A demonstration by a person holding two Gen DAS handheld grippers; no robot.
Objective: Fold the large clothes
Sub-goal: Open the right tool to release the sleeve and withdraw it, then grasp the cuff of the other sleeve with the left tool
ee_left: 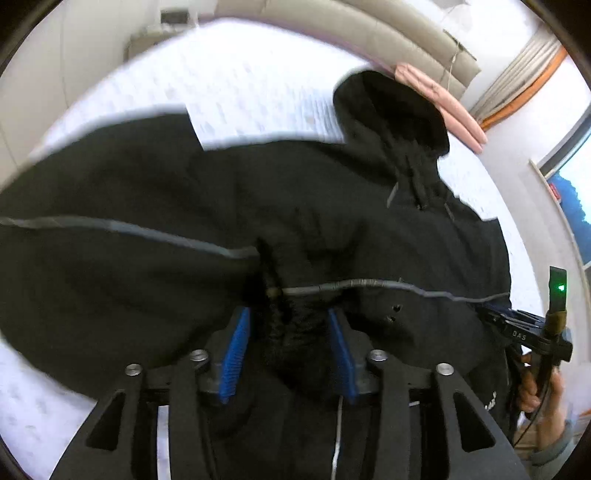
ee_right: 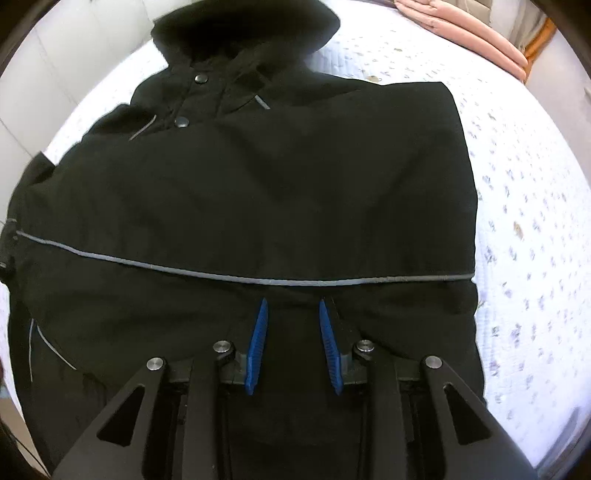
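Observation:
A large black hooded jacket (ee_left: 332, 221) with grey piping (ee_right: 258, 278) lies spread on the bed, its hood (ee_right: 243, 26) at the far end. My left gripper (ee_left: 289, 315) points down into the jacket. A bunched ridge of black fabric stands between its blue pads (ee_left: 236, 354), which sit wide apart and do not clearly press on it. My right gripper (ee_right: 291, 302) is over the jacket's near part just below the piping, its pads close together with black fabric between them. In the left wrist view the right gripper (ee_left: 517, 328) is at the jacket's right edge.
The bed has a white cover with small prints (ee_right: 535, 221). A folded pink item (ee_left: 443, 107) lies near the hood at the beige headboard (ee_left: 369, 33). A person's hand (ee_left: 535, 384) holds the right gripper. A window (ee_left: 572, 192) is on the right.

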